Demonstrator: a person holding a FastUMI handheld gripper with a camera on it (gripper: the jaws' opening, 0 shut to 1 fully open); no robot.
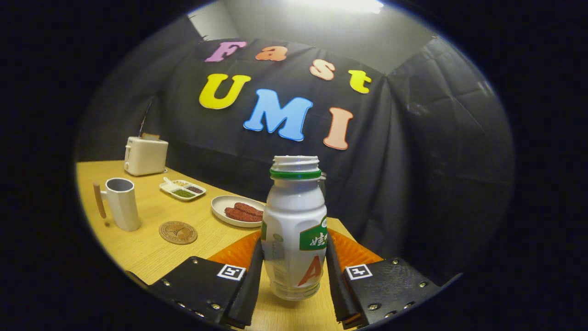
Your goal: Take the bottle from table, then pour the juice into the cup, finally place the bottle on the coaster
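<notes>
A white plastic bottle (294,230) with a green neck ring and no cap stands upright between my fingers (250,280), both pressing its sides. My gripper (294,280) is shut on it, and the bottle's base hangs just above the wooden table (138,248). A white cup (121,202) with a wooden handle stands far off to the left. A round cork coaster (178,232) lies flat on the table just right of the cup, ahead and left of my fingers.
An orange mat (353,253) lies under and behind the bottle. A white plate (225,204) with sausages sits beyond the coaster. Further back are a divided snack tray (182,189) and a white toaster (145,155). The table edge runs close on the right.
</notes>
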